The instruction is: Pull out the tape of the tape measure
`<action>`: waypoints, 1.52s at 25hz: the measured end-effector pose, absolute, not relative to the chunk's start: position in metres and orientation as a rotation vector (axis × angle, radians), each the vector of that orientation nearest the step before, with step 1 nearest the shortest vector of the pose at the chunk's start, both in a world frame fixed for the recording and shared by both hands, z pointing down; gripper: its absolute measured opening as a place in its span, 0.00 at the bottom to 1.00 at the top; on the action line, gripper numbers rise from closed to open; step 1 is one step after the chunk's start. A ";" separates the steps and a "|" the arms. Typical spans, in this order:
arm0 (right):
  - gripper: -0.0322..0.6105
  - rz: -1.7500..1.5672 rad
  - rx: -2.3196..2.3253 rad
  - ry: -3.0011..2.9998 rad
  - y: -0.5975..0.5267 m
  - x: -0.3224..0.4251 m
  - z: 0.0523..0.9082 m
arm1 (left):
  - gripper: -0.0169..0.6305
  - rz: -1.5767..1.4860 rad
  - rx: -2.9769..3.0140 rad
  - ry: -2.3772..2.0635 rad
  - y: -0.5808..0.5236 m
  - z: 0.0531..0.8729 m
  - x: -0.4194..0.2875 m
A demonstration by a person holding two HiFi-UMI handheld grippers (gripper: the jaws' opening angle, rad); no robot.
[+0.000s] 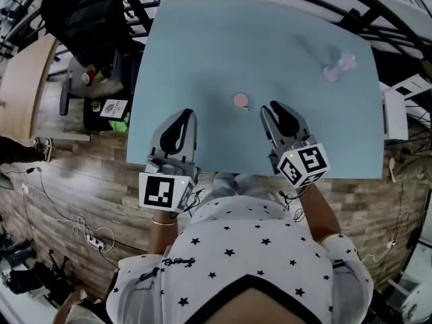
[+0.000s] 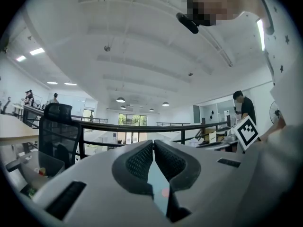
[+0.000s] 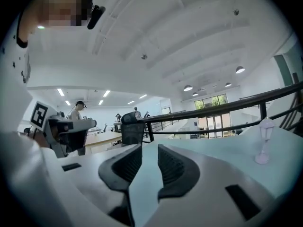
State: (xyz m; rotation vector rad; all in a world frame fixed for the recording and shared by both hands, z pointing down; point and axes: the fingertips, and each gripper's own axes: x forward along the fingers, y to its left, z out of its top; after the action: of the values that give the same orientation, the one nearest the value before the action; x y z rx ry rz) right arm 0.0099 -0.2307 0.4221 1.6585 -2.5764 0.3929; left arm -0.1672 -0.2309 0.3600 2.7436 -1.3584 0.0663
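At the near edge of the pale blue table point(image 1: 270, 39), left of centre: left gripper point(image 1: 187, 114), jaws pressed together tip to tip, gripping nothing. In the left gripper view, through the wedge behind those tips, just a pink smear of the tape measure point(image 2: 164, 192), blurred past detail. Clearer from the head view: tape measure point(image 1: 241, 100), small, round and pink, lying flat towards the table's near edge, between the two grippers, nearer the right one, touching neither. At its right rim, a dark speck too small to read. Right of it: right gripper point(image 1: 268, 106), jaws a narrow gap apart, only bare table between them, tape measure out of sight in the right gripper view. Near the far right corner: pale translucent ornament point(image 1: 339, 65), outline washed out.
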 end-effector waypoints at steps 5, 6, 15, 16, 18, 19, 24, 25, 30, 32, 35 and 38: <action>0.28 0.485 1.492 -2.525 -0.250 -0.004 0.477 | 0.08 0.103 2.678 -1.428 -0.232 0.366 -0.176; 0.28 0.497 1.458 -2.512 -0.253 -0.007 0.488 | 0.08 0.113 2.667 -1.443 -0.232 0.367 -0.179; 0.37 0.476 1.266 -2.377 -0.283 -0.022 0.573 | 0.08 0.232 2.568 -1.536 -0.231 0.386 -0.192; 0.38 0.466 1.248 -2.364 -0.285 -0.023 0.580 | 0.08 0.240 2.558 -1.543 -0.230 0.387 -0.192; 0.39 0.475 1.229 -2.345 -0.289 -0.026 0.593 | 0.08 0.255 2.541 -1.557 -0.229 0.391 -0.194; 0.40 0.484 1.227 -2.336 -0.291 -0.026 0.598 | 0.08 0.262 2.533 -1.564 -0.228 0.393 -0.194; 0.43 0.496 1.220 -2.267 -0.300 -0.026 0.623 | 0.08 0.276 2.506 -1.586 -0.225 0.396 -0.194; 0.43 0.503 1.217 -2.255 -0.302 -0.027 0.627 | 0.08 0.280 2.502 -1.592 -0.224 0.396 -0.195; 0.41 0.513 1.209 -2.203 -0.308 -0.028 0.641 | 0.08 0.297 2.479 -1.630 -0.217 0.395 -0.199; 0.40 0.507 1.192 -2.177 -0.308 -0.028 0.645 | 0.08 0.303 2.467 -1.651 -0.215 0.394 -0.201; 0.39 0.498 1.180 -2.157 -0.308 -0.028 0.646 | 0.08 0.308 2.456 -1.671 -0.211 0.393 -0.203; 0.38 0.489 1.168 -2.165 -0.307 -0.029 0.646 | 0.08 0.305 2.455 -1.680 -0.208 0.391 -0.203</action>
State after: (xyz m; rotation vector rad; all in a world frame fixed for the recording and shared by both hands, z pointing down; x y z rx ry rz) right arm -0.0290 -0.3069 0.6463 1.1675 -2.1653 0.4891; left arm -0.2027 -0.2079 0.3913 2.4551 -1.6798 0.3052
